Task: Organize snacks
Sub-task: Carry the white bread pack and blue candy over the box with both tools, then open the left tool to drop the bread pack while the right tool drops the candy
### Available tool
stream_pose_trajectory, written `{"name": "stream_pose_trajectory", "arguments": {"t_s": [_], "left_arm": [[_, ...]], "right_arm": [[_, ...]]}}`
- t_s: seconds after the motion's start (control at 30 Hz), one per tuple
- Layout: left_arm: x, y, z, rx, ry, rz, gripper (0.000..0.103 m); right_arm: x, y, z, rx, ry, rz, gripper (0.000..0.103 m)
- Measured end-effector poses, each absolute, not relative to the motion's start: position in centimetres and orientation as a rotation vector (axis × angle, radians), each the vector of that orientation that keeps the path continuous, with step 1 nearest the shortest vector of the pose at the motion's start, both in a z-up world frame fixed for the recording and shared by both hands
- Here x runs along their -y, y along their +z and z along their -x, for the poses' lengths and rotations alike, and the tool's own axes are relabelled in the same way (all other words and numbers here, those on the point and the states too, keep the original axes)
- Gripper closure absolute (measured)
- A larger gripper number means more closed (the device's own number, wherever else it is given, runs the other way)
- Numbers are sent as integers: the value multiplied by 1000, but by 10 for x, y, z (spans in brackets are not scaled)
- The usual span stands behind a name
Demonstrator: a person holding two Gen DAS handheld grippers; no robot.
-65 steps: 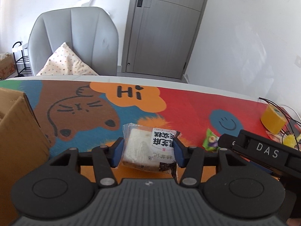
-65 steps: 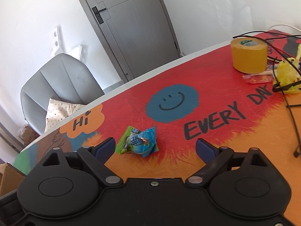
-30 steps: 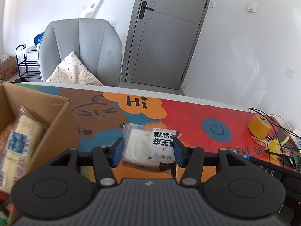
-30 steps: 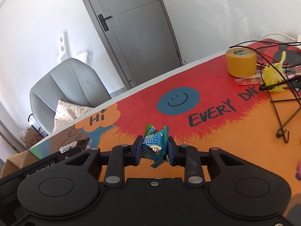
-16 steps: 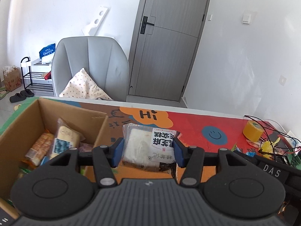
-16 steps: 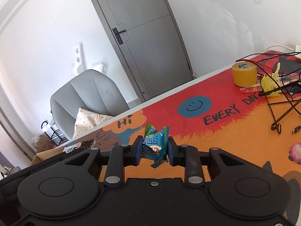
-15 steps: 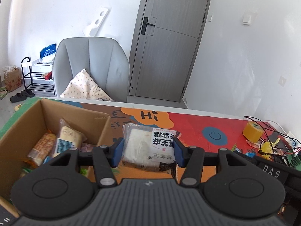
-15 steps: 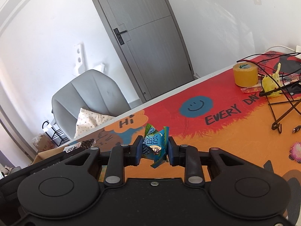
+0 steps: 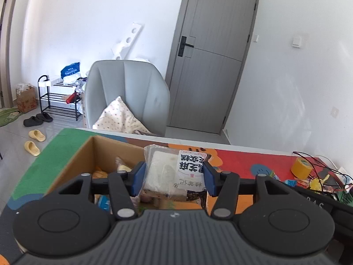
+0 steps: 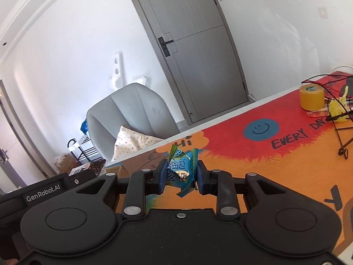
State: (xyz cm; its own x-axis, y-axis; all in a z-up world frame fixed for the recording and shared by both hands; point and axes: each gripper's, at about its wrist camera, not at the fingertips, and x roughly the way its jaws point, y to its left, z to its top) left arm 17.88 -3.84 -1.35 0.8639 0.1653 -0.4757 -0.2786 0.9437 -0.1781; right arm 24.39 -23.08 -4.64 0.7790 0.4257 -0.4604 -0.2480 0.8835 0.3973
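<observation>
Cake pack [image 9: 174,174], clear-wrapped with a white block inside and a black-and-white label, sits crosswise between the blue pads [image 9: 138,180] of the left claw [image 9: 173,178], its long axis running away from the camera toward the far rim of the box [image 9: 72,165]. That claw stands about half open, both pads pressed on the pack's long sides, so the pack is held clear of the tabletop [image 9: 242,161]. From the box, the pack hangs just over the right-hand wall, with the open inside lying below and to the left of it; other wrapped snacks [image 9: 121,167] already lie in there. My reading is that the left hand is the nearer of the two to the box and needs only a short shift leftward and down before letting go.

Candy [image 10: 182,169], a small blue and green pouch, stands upright in the right claw [image 10: 181,174], whose jaws are nearly closed and pinch it from both sides, the crimped ends sticking out above and below. Seen from the right wrist, the box is mostly hidden behind the left tool's black body [image 10: 44,190], so it lies to the left of the candy and farther off; this hand likely goes second
</observation>
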Motion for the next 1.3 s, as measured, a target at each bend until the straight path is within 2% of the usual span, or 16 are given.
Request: {"name": "stream_pose_trajectory", "arguments": {"t_s": [0.8,1.03,1.3], "left_arm": [[-67,-18,-159,-506,358,363,49],[-83,-15,-156,-479,353,392,37],[-105,-14,-147,-460,399,409,28]], "right_arm": [[140,-27,-239,-578,542,-222,75],[120,-24,-245,-588,550,-193,75],[97,-23,-251,-608,558,-166,74]]}}
